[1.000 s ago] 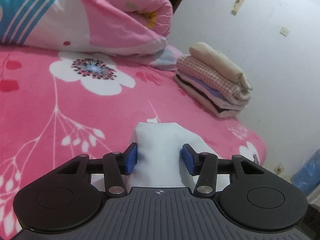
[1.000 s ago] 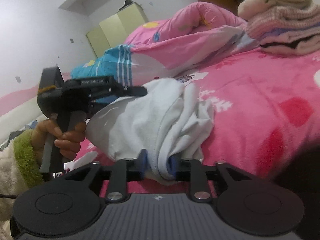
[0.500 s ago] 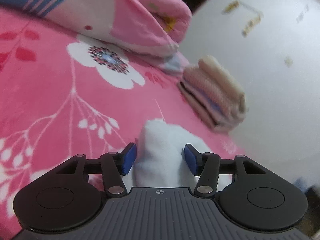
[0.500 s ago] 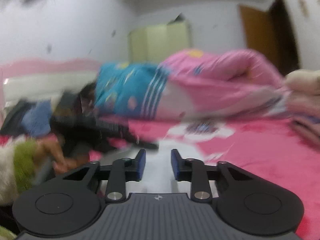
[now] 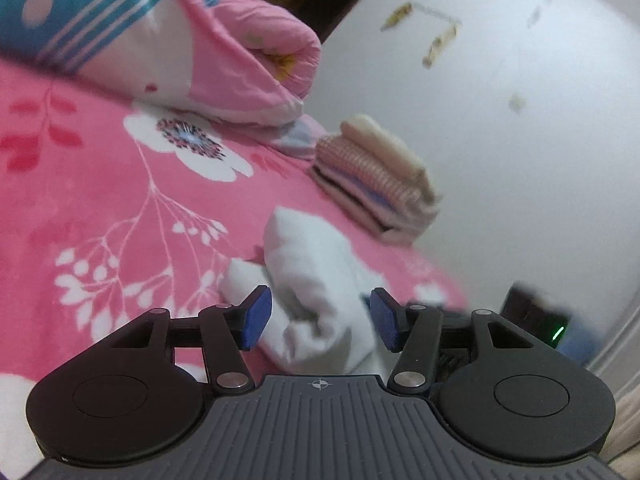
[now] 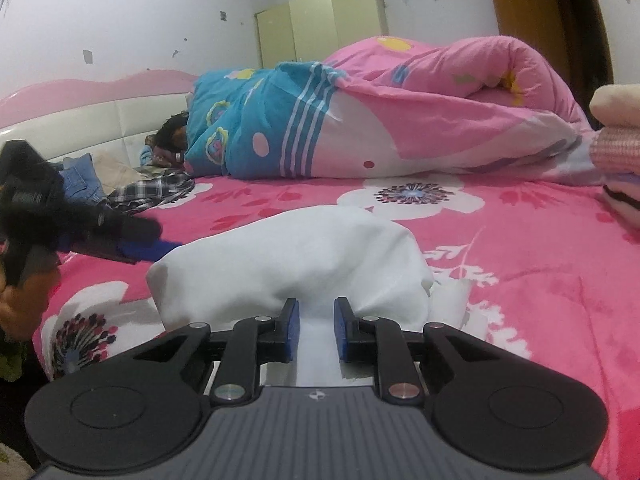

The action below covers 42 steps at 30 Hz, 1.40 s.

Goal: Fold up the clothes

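White garment [image 6: 304,256] now lies bunched low-centre on the pink bedsheet [image 6: 540,264], dropped from its earlier lifted hang. Right gripper [image 6: 316,328] closing, cloth between pads, likely regripping an edge. Left gripper [image 5: 320,320] half-open, straddling cloth, not pinching. Folded stack [image 5: 376,176] waits mid-right.

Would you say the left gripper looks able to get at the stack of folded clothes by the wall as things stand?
Probably yes. The left gripper stands open, and only the white garment lies on the bedspread between it and the stack of folded clothes, low enough to pass over.
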Tool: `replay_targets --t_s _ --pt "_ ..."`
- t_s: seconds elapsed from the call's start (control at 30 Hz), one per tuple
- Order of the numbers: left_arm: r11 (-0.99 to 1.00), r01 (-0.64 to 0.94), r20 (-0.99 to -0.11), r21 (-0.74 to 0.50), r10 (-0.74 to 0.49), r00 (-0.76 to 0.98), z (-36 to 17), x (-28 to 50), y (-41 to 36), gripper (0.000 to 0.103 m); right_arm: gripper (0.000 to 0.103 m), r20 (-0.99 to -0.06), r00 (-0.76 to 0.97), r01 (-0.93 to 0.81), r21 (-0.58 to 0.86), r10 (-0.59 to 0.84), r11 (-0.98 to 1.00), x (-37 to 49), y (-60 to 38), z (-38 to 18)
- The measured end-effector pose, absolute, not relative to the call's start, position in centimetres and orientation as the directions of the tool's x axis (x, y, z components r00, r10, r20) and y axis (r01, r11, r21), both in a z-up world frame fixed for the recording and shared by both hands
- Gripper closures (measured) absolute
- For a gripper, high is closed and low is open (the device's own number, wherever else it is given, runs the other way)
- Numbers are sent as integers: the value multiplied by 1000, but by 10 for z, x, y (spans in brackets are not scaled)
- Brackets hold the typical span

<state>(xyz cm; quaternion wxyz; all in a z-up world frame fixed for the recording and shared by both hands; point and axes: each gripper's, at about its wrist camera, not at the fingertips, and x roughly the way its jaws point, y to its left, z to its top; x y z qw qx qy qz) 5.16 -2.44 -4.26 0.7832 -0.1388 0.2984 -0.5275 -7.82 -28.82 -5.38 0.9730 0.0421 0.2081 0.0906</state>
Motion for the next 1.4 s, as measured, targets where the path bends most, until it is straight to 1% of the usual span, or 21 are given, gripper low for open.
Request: replay_targets --t_s 0.07,0.17,0.3,0.43,0.53,0.6,0.7,0.77,0.8,0.93,1.03,1.1,1.2,1.3,1.37,1.4 --pt "468 741 -372 -482 -875 311 -46 45 -29 50 83 -397 898 -158 117 192 981 -78 -287 -54" --pt "512 689 -403 -513 -852 334 -58 47 -28 51 83 -394 898 -160 119 195 980 -78 -288 -56" --pt "521 644 -400 -561 -851 340 -66 47 -18 52 83 -387 902 -162 109 192 981 -79 -288 -48" --pt "524 629 -403 -574 -849 341 -72 46 -11 52 83 -337 920 -172 106 198 979 -78 -290 -27" --pt "526 614 -404 -589 -849 340 -76 46 -8 52 82 -329 927 -146 125 179 981 -63 -296 -18" --pt "526 604 -404 -599 -850 339 -79 46 -6 52 82 -353 919 -133 135 173 982 -48 -300 -20" --pt "526 608 -398 -595 -850 345 -81 45 -4 53 82 -421 887 -136 156 190 978 -26 -301 -36" --pt "526 611 -395 -592 -850 349 -83 43 -3 54 82 -469 864 -147 113 183 983 -14 -295 -50" --pt "524 610 -393 -594 -851 349 -84 43 -3 54 82 -478 859 -154 95 181 983 -11 -292 -56" --pt "519 616 -387 -593 -854 347 -85 43 -2 54 83 -499 849 -164 60 172 985 -7 -288 -55" --pt "519 630 -387 -578 -854 349 -86 41 -1 54 82 -485 862 -154 22 145 988 -15 -285 -35" --pt "519 638 -386 -569 -854 350 -86 39 0 54 82 -479 865 -157 27 151 987 -15 -285 -22" --pt "519 645 -383 -561 -853 354 -87 37 0 54 82 -500 852 -132 81 155 988 1 -290 -10" --pt "521 647 -380 -557 -852 359 -88 35 1 54 82 -555 806 -28 310 204 950 35 -320 -12" --pt "524 651 -379 -549 -850 365 -88 33 1 54 81 -591 758 59 483 276 874 58 -344 -25" --pt "526 654 -378 -544 -849 368 -88 32 1 54 81 -608 733 63 509 306 859 64 -345 -31"
